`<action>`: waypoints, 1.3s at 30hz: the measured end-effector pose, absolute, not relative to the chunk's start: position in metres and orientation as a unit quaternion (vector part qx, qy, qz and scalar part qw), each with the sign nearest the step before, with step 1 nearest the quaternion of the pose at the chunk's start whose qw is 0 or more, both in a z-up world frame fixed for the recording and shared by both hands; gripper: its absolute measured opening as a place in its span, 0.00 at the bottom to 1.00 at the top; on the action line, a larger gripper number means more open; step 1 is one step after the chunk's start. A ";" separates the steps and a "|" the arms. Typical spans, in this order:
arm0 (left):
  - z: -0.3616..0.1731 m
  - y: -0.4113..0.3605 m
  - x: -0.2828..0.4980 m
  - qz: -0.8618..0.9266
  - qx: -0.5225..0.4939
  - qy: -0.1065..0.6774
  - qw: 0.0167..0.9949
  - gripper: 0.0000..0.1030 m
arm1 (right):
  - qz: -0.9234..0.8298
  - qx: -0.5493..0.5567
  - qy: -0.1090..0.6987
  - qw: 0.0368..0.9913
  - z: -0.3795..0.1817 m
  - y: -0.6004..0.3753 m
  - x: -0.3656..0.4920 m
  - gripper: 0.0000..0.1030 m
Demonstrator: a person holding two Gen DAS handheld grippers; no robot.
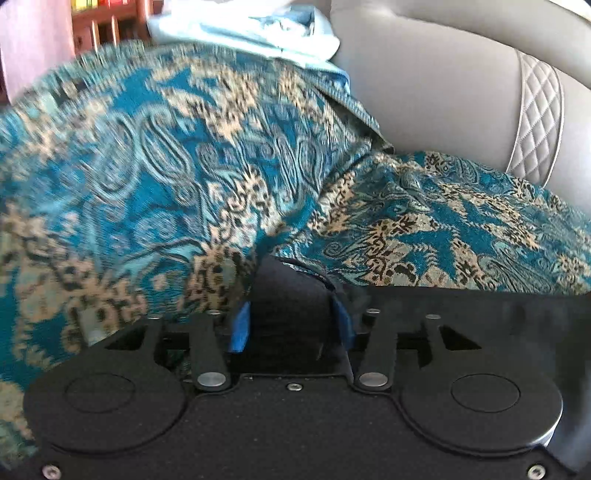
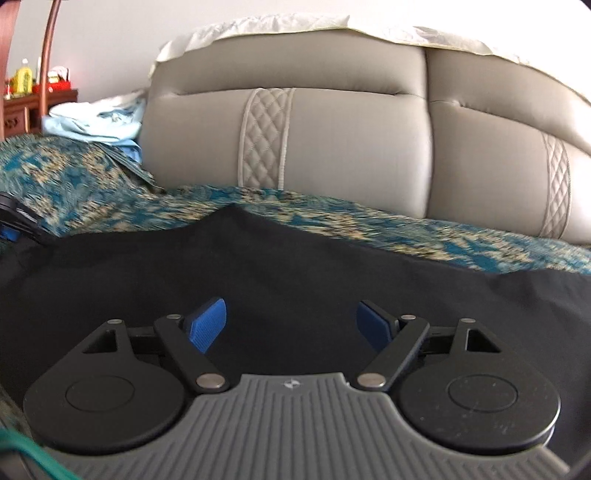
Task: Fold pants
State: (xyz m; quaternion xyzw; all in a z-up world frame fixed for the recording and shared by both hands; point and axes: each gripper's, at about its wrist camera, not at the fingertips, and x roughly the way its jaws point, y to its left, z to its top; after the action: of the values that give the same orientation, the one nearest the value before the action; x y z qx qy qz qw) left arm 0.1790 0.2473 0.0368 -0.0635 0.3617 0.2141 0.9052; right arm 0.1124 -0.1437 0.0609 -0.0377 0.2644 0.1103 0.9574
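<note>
The black pants point(image 2: 295, 266) lie spread over a teal and gold patterned bedspread point(image 2: 443, 236). My right gripper point(image 2: 290, 325) hovers low over them with its blue pads point(image 2: 207, 325) far apart and nothing pinched between them. My left gripper point(image 1: 291, 325) is at the pants' left edge. Its blue pads point(image 1: 240, 328) stand a moderate way apart, and a hump of the black pants point(image 1: 291, 291) rises in the gap between them. In the right wrist view, part of the left gripper point(image 2: 11, 218) shows at the far left edge.
A grey padded headboard point(image 2: 332, 140) stands behind the bed, with a white cloth point(image 2: 295, 26) draped on top. Light blue folded cloth point(image 1: 258, 33) lies at the bed's far left corner. Wooden furniture point(image 2: 22, 107) stands beyond it. The bedspread point(image 1: 147, 166) lies in folds.
</note>
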 end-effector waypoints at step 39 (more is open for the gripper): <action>0.049 0.110 0.118 0.169 -0.038 0.315 0.933 0.59 | -0.364 0.333 0.139 0.859 0.056 -0.595 0.043 0.87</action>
State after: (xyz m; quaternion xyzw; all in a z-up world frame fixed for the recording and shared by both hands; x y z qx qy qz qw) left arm 0.1176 0.1096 0.0490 -0.0382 0.3155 0.1694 0.9329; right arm 0.0428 -0.5949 0.0561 0.3333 0.1385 -0.3638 0.8587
